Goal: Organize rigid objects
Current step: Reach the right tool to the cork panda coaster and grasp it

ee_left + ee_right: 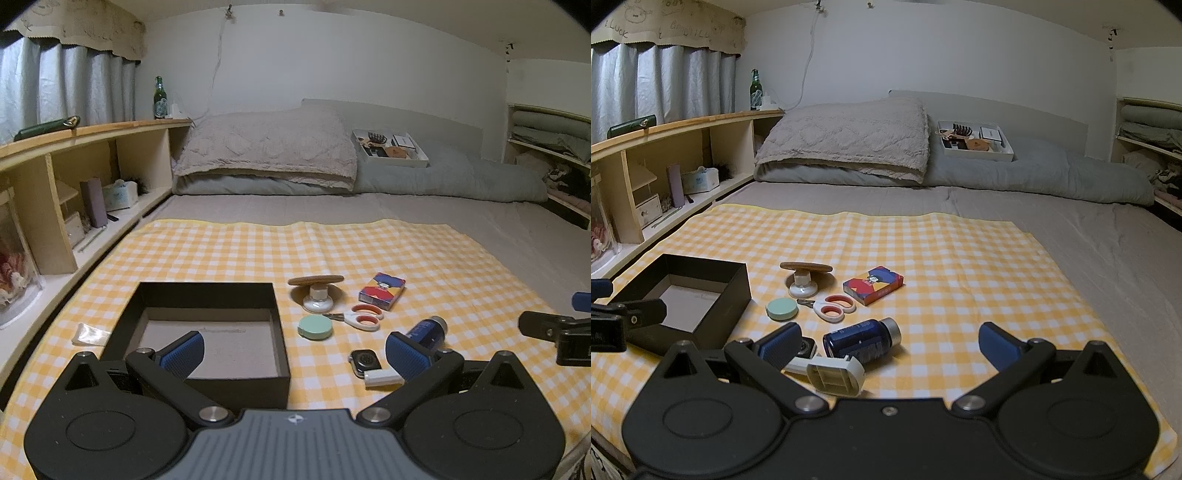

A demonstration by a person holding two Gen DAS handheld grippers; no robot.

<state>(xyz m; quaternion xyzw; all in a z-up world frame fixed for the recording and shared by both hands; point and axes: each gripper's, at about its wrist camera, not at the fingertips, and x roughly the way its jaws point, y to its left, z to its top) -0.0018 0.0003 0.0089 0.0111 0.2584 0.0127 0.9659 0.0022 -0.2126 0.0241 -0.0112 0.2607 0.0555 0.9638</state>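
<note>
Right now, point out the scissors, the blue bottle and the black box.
scissors (833, 307), right wrist view, on the white and red handles.
blue bottle (858, 339), right wrist view, on its blue side.
black box (207, 291), left wrist view, on the far wall.

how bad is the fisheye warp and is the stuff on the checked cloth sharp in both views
Left wrist view: strong bending, shelf curves, corners vignetted black; scissors sharp. Right wrist view: same curvature; blue bottle crisp, white case near the lens slightly soft. Dim, even lighting.
</note>
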